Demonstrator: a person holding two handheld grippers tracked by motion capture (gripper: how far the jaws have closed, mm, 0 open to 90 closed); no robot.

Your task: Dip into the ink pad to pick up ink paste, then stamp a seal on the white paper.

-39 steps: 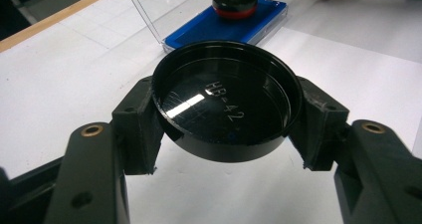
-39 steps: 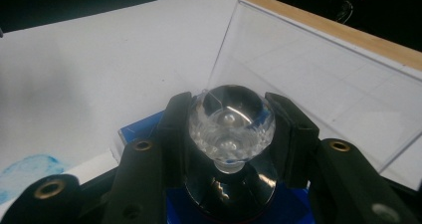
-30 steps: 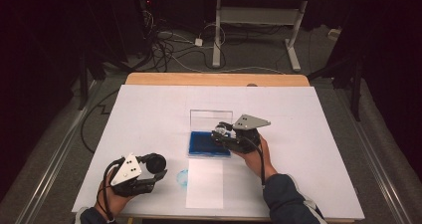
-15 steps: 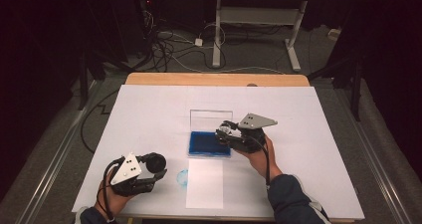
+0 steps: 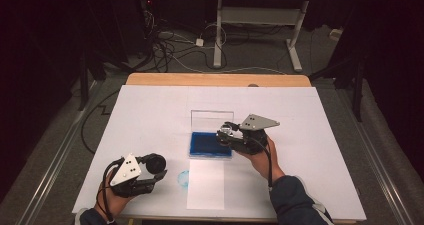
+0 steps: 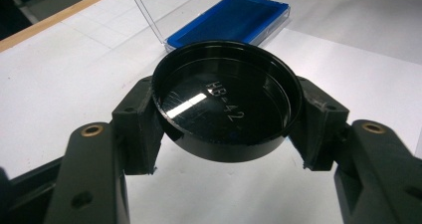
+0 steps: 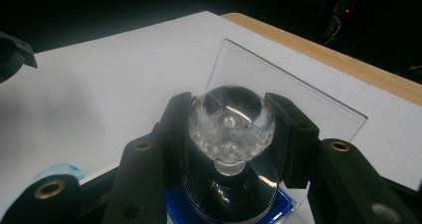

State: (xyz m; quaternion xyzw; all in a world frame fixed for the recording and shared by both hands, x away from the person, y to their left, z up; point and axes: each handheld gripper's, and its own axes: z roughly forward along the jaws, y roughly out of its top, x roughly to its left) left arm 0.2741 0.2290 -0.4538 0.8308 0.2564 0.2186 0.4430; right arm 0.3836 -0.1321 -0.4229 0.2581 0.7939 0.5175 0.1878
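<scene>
My left gripper (image 5: 150, 171) rests at the table's near left, shut on a round black cap (image 6: 226, 107) with white lettering inside. The cap (image 5: 154, 161) sits upright between the jaws. My right gripper (image 5: 225, 134) is shut on a clear glass knob (image 7: 231, 124) that has a short stem and a dark round base. It holds the knob over the right end of an open blue case (image 5: 207, 145). The case's clear lid (image 5: 212, 119) stands upright behind it. In the left gripper view the blue case (image 6: 234, 20) lies farther off.
A white sheet (image 5: 205, 185) lies in front of the case, with a pale blue smudge (image 5: 183, 178) beside it. White paper covers the table (image 5: 150, 110), which has a wooden far edge (image 5: 215, 79). Cables and a desk frame lie on the floor beyond.
The right gripper has edged slightly to the right with the glass knob still held. The left gripper and its cap have kept still.
</scene>
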